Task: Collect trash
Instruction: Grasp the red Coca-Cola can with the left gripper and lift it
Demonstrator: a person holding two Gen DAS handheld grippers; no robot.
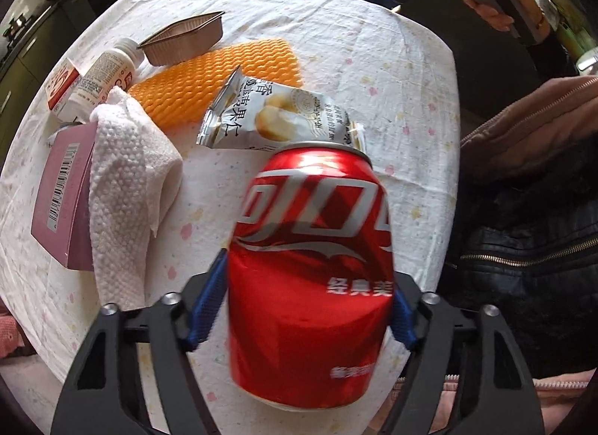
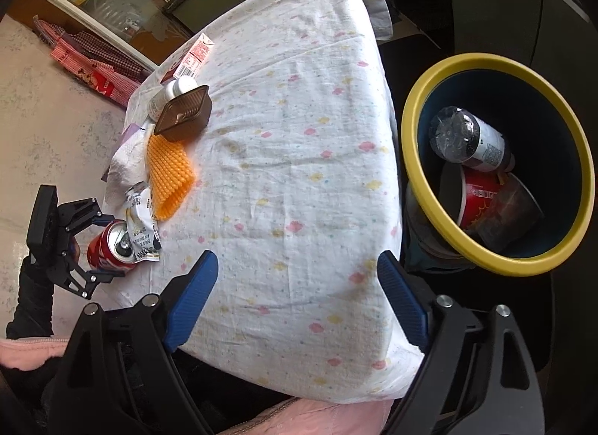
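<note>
Left tool (image 1: 310, 308) clamped on upright red can (image 1: 310, 267) at the bench (image 2: 299, 136) near edge, yellow-rimmed bin (image 2: 497, 169) well off to its right, nearer the empty, wide-open right tool (image 2: 295, 300).

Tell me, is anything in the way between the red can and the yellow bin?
Nothing visible blocks it. The left gripper holds the can at one table edge; the bin sits past the opposite edge, only bare tablecloth between.

Litter crowds the table's left side: snack packet (image 2: 141, 225), orange mesh (image 2: 169, 177), foil tray (image 2: 184, 114). Right half of tablecloth (image 2: 299, 158) lies bare toward the bin (image 2: 497, 169).
</note>
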